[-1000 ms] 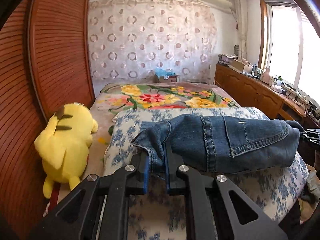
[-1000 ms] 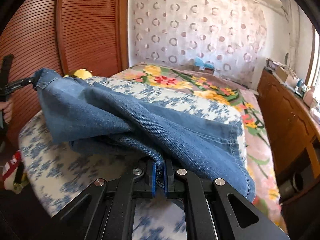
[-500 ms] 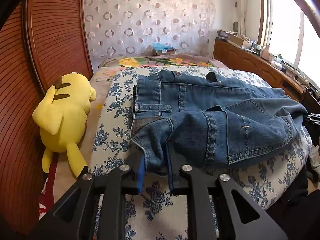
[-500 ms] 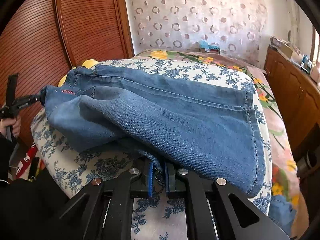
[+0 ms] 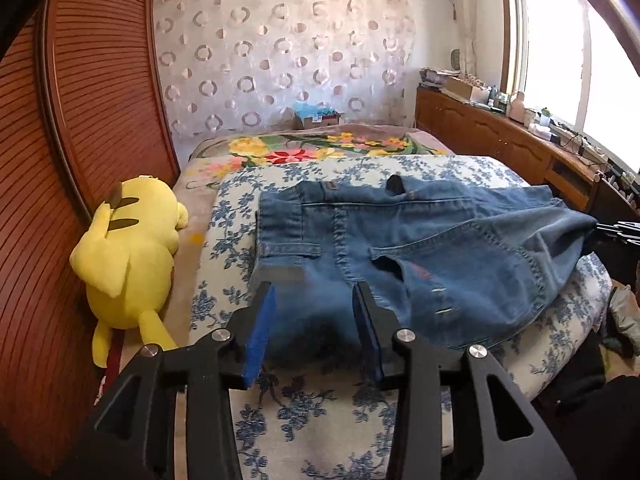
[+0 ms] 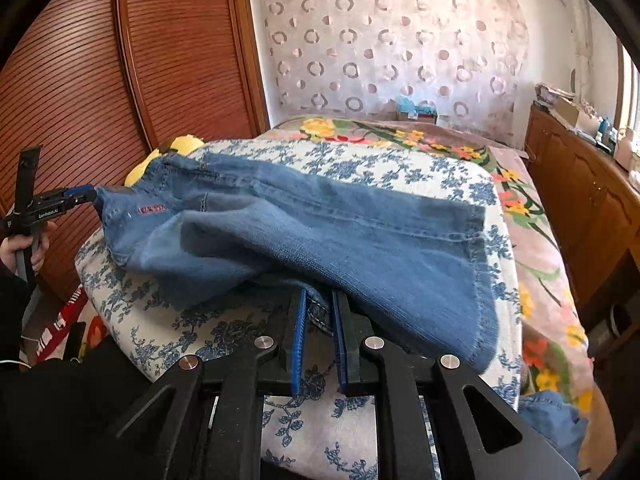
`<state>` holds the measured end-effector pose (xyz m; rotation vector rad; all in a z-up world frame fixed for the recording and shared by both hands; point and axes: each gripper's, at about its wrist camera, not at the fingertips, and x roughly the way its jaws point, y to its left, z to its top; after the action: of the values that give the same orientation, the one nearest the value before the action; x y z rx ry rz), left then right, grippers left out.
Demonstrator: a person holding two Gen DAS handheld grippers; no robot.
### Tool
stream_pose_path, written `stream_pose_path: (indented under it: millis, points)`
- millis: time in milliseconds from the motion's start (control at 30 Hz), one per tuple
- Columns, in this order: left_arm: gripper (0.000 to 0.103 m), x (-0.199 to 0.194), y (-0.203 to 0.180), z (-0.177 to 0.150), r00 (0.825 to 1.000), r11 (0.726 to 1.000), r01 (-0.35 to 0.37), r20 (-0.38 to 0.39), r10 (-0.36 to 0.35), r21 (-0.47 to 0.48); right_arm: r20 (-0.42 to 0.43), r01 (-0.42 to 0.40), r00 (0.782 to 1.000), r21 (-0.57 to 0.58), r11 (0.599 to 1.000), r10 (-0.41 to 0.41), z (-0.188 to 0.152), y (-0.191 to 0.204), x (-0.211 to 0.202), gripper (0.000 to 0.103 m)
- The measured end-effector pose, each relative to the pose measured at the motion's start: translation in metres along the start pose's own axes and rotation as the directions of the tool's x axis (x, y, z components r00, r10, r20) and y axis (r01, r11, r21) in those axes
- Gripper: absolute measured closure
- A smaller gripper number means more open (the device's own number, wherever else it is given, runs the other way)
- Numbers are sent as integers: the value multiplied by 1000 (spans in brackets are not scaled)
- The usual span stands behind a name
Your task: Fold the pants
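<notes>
The pants [image 5: 400,248] lie folded lengthwise across the near end of the bed [image 5: 320,400]; the denim looks heavy, limp, and best gripped at waistband or hems. The left hand-held gripper [image 5: 314,320] is opening with the waist end loose between its jaws, and the right hand-held gripper [image 6: 320,312] is easing open around a hem fold.

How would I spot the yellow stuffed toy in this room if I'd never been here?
Find the bed with the blue-flowered cover, where the jeans lie. The stuffed toy lies in the strip between that cover and the reddish wooden slatted wall. It is the only bright yellow plush thing there, with black-tipped ears.
</notes>
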<state>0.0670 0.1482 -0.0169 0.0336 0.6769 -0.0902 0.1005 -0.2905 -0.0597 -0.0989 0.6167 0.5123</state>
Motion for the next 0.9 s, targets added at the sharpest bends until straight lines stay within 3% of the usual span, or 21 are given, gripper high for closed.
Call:
stream_pose_path:
  millis: [333, 500, 733, 900]
  points:
    - [61, 21, -36, 16, 994, 993, 110, 3, -110, 31, 32, 30, 999, 17, 999, -30, -5, -6, -12, 89]
    - [61, 63, -61, 18, 981, 984, 175, -89, -170, 46, 32, 28, 999, 30, 999, -29, -5, -8, -3, 87]
    - [61, 99, -77, 6, 964, 979, 199, -191, -187, 46, 34, 5, 999, 48, 999, -7, -7, -10, 6, 86]
    - [60, 107, -81, 2, 959, 978, 200, -214, -185, 51, 35, -1, 999, 59, 998, -1, -9, -14, 10, 86]
